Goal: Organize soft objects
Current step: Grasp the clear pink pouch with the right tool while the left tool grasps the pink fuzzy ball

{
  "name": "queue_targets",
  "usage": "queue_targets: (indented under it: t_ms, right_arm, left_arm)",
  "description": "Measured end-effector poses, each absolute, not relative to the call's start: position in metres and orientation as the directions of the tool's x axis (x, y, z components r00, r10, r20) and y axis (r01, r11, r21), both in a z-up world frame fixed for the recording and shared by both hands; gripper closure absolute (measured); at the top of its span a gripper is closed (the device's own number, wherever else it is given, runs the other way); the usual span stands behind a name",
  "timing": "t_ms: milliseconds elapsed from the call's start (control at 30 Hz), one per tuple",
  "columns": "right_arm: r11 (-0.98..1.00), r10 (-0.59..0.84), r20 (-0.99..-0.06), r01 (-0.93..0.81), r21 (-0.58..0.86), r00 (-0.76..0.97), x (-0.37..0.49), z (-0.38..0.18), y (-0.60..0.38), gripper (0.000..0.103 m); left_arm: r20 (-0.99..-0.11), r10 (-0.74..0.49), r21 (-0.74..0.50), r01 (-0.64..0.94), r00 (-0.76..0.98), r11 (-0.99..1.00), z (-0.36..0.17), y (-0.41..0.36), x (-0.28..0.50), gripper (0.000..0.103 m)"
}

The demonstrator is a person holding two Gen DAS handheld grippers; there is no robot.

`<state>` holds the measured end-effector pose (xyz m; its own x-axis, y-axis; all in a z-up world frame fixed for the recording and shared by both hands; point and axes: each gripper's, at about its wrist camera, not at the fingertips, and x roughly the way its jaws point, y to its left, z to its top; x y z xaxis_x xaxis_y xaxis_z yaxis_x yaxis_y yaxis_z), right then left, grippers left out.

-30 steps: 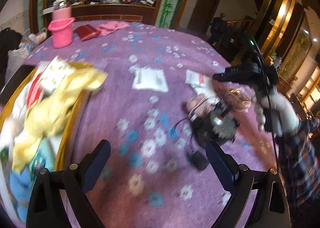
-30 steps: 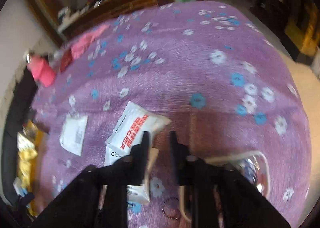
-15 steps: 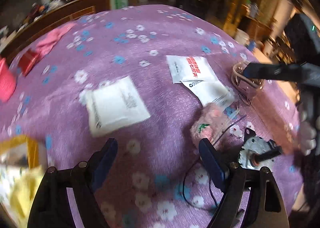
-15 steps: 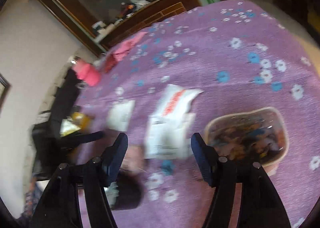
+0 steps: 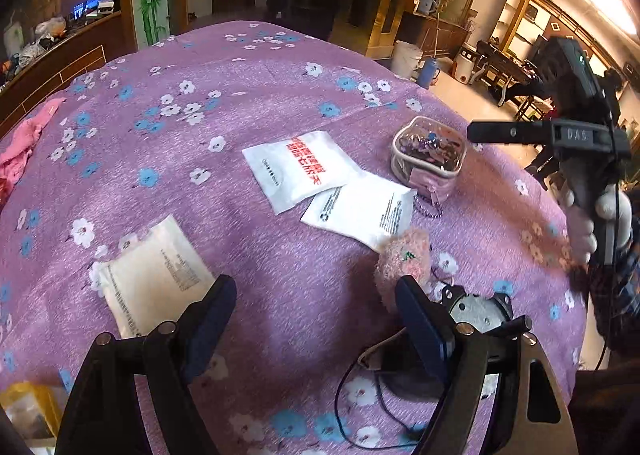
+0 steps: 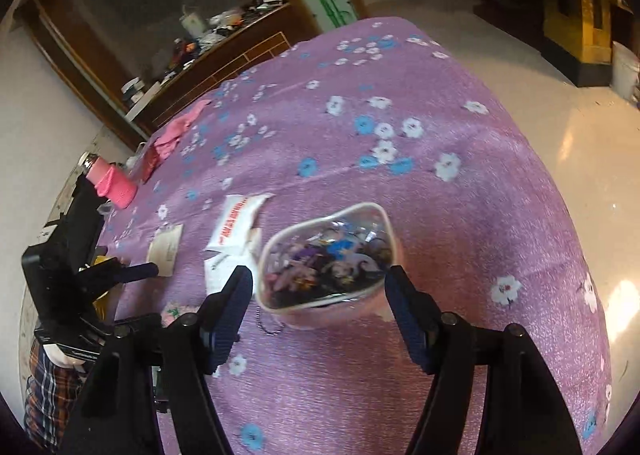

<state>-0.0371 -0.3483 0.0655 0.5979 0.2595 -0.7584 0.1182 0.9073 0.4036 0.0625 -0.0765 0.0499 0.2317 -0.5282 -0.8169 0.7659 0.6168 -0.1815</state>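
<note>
Though both grippers are over the bed, neither holds anything — the sorting looks barely under way from here. Left to right in the left wrist view: a yellow bin (image 5: 24, 407) shows only as a corner at the near left edge; contents cannot be made out. The left gripper (image 5: 316, 319) hangs with jaws wide, nothing between them. Still loose on the purple spread (image 5: 240, 95): a cream pack (image 5: 154, 279) just beyond the left finger, a white pack (image 5: 298, 169) with red print mid-bed, a second white pack (image 5: 360, 213) tucked partly under it, a pink plush (image 5: 402, 261) touching that pack's near corner, and a clear pouch (image 5: 428, 153) of small dark items toward the right edge. A motor (image 5: 476, 311) with black wire sits by the right finger — likely not a soft item. Far left edge: pink cloth (image 5: 24, 143).

Right gripper (image 6: 320, 291): jaws wide, straddling the pouch (image 6: 324, 255) without touching it. Judgement: pouch is next; at least five items remain.

Writing: red characters on the mid-bed pack and small black print on the other two, none legible; "DAS" on the right gripper's body.
</note>
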Motion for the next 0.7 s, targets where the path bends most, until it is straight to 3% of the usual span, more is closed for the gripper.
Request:
queue_targets:
  t_ms: [333, 467, 700]
  right_arm:
    - [0.886, 0.275, -0.723, 0.125, 0.447, 0.634, -0.036, 0.054, -0.352, 0.034]
    - [0.868, 0.295, -0.714, 0.133, 0.478, 0.635, -0.035, 0.047, -0.357, 0.027]
    - [0.867, 0.32, -0.722, 0.119, 0.485, 0.613, -0.032, 0.041, -0.351, 0.027]
  left_arm:
    - [-0.855, -0.504, -0.281, 0.704, 0.126, 0.652, 0.058, -0.094, 0.094, 0.017]
    - [-0.833, -0.545, -0.346, 0.681, 0.093, 0.646, 0.062, -0.099, 0.098, 0.014]
    - [-0.941, -0.336, -0.189, 0.779, 0.03, 0.598, 0.031, -0.154, 0.068, 0.014]
